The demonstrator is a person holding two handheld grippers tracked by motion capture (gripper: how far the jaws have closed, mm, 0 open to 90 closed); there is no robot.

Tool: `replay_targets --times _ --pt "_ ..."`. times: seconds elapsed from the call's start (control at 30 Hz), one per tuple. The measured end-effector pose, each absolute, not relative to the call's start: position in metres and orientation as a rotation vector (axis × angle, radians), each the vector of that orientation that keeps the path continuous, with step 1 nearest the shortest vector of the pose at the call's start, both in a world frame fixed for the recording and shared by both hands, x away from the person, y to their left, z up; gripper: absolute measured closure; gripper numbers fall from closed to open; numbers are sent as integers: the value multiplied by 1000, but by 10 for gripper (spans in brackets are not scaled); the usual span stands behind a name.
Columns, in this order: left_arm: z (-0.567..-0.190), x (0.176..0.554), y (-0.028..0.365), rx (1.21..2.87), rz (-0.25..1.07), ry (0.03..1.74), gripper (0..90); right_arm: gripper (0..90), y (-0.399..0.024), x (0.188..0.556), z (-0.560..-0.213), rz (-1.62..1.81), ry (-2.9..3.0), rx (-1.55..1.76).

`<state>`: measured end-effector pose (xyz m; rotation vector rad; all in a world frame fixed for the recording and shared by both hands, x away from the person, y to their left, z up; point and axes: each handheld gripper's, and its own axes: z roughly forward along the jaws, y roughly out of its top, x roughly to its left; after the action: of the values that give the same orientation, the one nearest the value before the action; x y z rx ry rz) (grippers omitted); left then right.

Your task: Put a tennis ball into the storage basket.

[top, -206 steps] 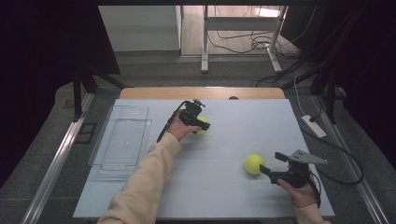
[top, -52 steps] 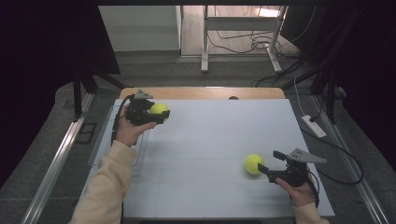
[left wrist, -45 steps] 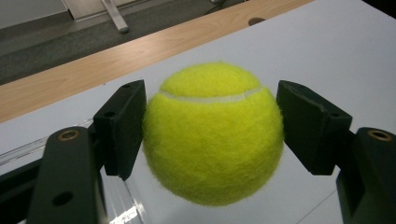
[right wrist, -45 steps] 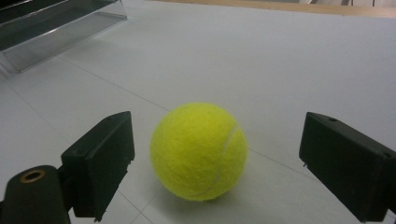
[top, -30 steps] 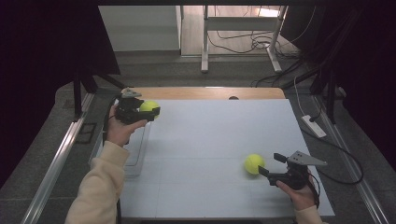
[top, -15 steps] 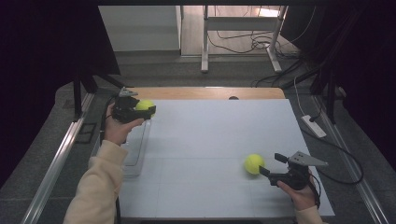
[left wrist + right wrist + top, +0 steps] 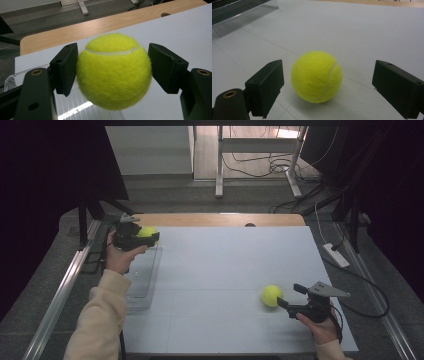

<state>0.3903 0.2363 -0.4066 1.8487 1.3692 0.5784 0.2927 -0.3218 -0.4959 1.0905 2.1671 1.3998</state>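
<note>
A yellow tennis ball [image 7: 148, 232] hangs above the far end of the clear plastic tray [image 7: 142, 287], and my left gripper [image 7: 145, 237] is shut on it. In the left gripper view both black pads press on the sides of this ball [image 7: 113, 71], with the tray [image 7: 72, 108] below. A second tennis ball [image 7: 271, 295] rests on the white table near the front right. My right gripper [image 7: 288, 295] stands open just behind it. In the right gripper view that ball [image 7: 317, 76] sits a little ahead, between the spread jaws, touching neither pad.
The white tabletop [image 7: 230, 265] stretches between the two hands, with a wooden strip [image 7: 220, 219] along its far edge. A white power strip [image 7: 335, 255] and cables lie off the right edge. A metal rail [image 7: 60, 295] runs along the left.
My left gripper has carried its ball from the table's middle leftward to above the tray, drifting slightly further left in the last second. The right gripper and its ball have stayed still.
</note>
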Motion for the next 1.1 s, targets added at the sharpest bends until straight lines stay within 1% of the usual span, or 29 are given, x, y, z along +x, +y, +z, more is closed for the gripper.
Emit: replay_targets --times 0.3,1.1 --pt "-409 392 244 1841 584 1389 279 104 -325 291 -496 1404 2153 1101" --pt "-418 399 282 1794 624 1507 279 103 -323 294 -497 1392 2162 1100"
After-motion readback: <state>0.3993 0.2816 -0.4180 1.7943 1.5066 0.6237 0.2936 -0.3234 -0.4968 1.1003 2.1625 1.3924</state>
